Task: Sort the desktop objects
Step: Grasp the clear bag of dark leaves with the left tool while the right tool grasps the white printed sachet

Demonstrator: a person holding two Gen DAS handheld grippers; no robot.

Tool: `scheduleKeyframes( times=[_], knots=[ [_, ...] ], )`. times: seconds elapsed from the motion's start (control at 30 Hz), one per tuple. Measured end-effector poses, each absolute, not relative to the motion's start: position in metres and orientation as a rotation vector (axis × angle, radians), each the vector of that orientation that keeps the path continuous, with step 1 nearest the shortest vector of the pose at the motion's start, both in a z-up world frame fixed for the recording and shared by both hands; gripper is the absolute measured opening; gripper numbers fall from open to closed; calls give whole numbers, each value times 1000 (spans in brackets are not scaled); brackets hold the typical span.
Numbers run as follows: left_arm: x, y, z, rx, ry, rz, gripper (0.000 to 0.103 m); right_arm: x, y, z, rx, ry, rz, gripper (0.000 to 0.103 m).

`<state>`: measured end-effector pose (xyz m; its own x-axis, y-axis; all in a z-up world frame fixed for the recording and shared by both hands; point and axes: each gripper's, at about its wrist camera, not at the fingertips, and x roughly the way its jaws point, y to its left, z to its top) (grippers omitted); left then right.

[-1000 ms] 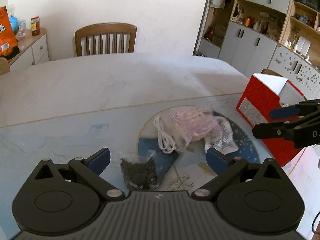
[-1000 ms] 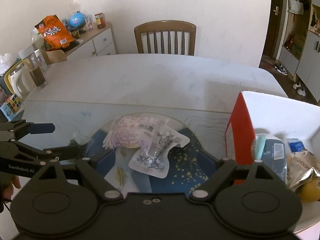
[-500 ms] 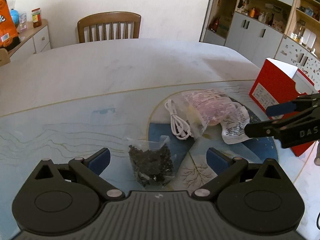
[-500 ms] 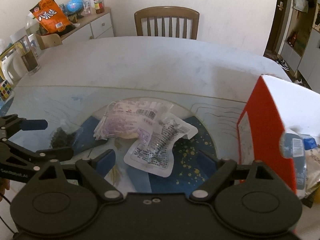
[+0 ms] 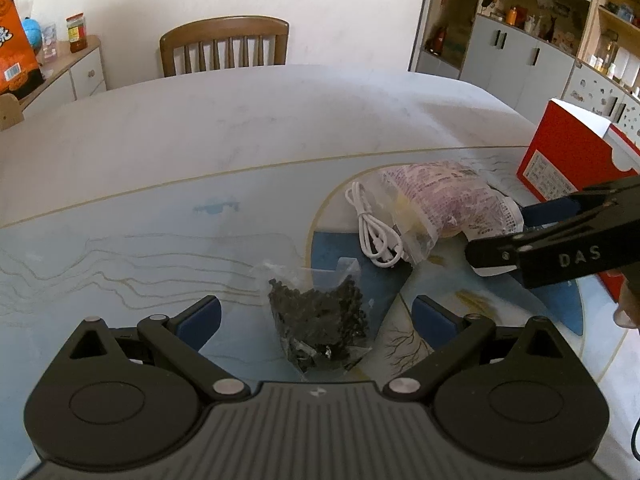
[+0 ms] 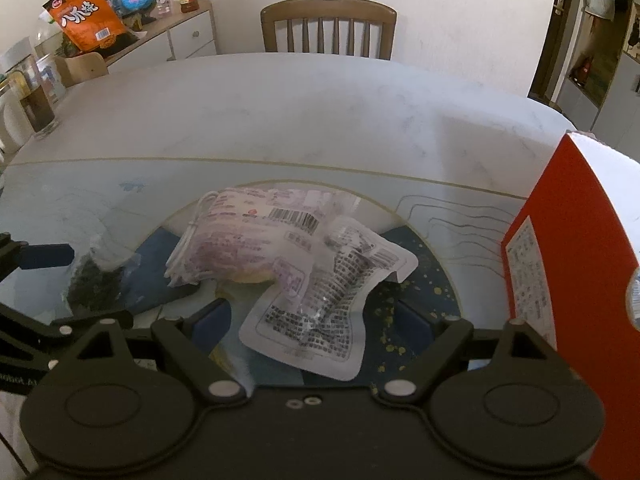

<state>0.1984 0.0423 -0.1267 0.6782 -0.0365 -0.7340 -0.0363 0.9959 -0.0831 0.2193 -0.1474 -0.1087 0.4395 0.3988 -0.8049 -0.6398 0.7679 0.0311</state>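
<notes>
Hovering low over the glass-topped table (image 5: 160, 208), both claws have come down closer to the clutter than a second ago; the left gripper (image 5: 316, 316) stands wide with nothing pinched, the small clear bag of black beads (image 5: 320, 320) lying between its blue pads; the right gripper (image 6: 316, 312) is equally wide and empty above the flat white printed sachet (image 6: 320, 312), which overlaps the pink printed snack packet (image 6: 240, 248); a coiled white cable (image 5: 372, 232) lies just beside; the red cardboard box (image 6: 580, 264) waits at the right, so each hand seems about to grab its item.
</notes>
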Motion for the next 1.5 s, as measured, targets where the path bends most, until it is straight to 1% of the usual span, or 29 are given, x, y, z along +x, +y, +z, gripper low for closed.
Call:
scheduleKeyframes(
  times=[0.33, 0.57, 0.7, 0.73, 0.83, 0.9, 0.97, 1.17, 1.3, 1.5],
  knots=[
    [201, 38, -129, -59, 830, 4, 90, 224, -140, -118, -315, 901, 629, 85],
    [202, 34, -128, -22, 829, 21, 80, 226, -139, -121, -307, 902, 618, 81],
    [202, 34, -127, -16, 835, 29, 77, 226, -139, -122, -310, 901, 620, 79],
    [201, 35, -127, -17, 836, 31, 75, 227, -139, -122, -310, 902, 621, 79],
    [201, 35, -127, -17, 836, 34, 70, 227, -140, -122, -307, 902, 624, 76],
    [200, 36, -126, -25, 835, 32, 68, 226, -140, -122, -307, 898, 629, 71],
    [199, 37, -125, -32, 834, 26, 60, 226, -142, -121, -309, 890, 639, 63],
    [198, 39, -123, -47, 834, 14, 45, 226, -143, -118, -321, 894, 625, 62],
    [198, 41, -122, -59, 836, 10, 40, 224, -146, -118, -326, 895, 616, 61],
    [198, 42, -121, -79, 843, 0, 38, 222, -154, -114, -329, 901, 609, 58]
  ],
)
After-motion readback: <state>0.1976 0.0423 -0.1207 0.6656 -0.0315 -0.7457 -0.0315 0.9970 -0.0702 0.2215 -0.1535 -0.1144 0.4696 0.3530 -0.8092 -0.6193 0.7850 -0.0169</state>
